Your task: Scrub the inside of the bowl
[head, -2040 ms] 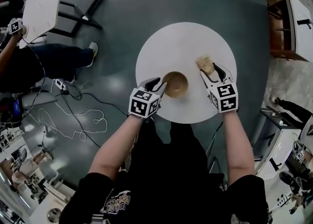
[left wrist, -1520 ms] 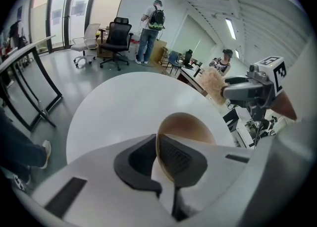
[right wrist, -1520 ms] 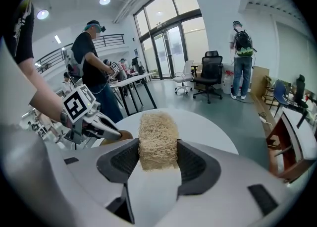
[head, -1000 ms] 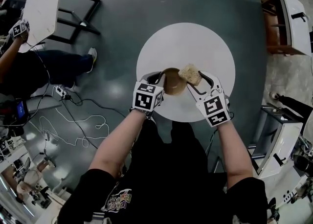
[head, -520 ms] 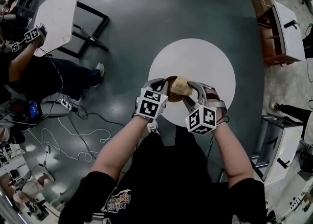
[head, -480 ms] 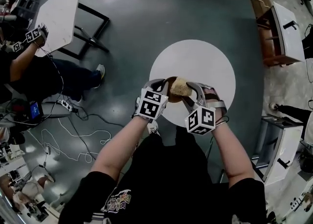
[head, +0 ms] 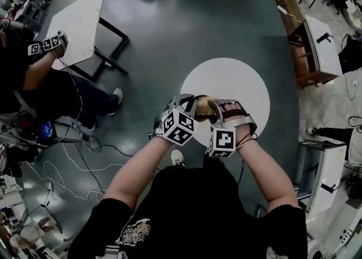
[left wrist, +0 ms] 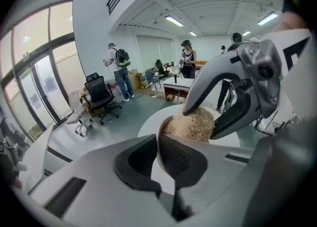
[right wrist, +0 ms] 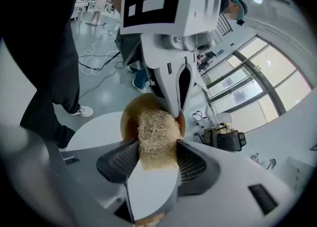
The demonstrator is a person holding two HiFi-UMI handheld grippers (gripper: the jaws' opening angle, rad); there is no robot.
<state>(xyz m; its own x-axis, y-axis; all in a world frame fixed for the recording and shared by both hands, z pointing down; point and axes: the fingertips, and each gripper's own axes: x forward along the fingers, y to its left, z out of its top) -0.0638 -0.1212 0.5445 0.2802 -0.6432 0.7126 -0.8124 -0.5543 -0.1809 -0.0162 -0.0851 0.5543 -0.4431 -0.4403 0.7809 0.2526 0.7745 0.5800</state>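
Gripping a small round brown bowl (right wrist: 130, 117) by its rim with the left gripper (left wrist: 157, 159) — jaws drawn narrow onto the thin wall, one pad inside, one outside. Clamped in the right gripper (right wrist: 157, 160), a pale tan, fibrous scrubbing pad (right wrist: 157, 129), squeezed between both ribbed pads and pushed free end first into the bowl's hollow.

Apparently lifted clear of the round white table (head: 237, 80), bowl and pad alike (from the head view, hanging just over the table's near edge, between the two grippers).

Now the relation that matters for the scrub:
- Mouth of the bowl tipped toward the right gripper, so straight ahead of those jaws, nothing but brown inner wall.
- Long axis of the pad in line with the right jaws, running from the pads down toward the bowl's bottom.
- Left grip on the rim at the side farthest from the right gripper, facing it across the opening.

Judged from this: scrubbing just under way, with pad already touching the inside. Likely next, sweeping the pad round the wall with a roll of the right wrist — steering short of the left inner pad, and keeping the left pinch firm against the push.
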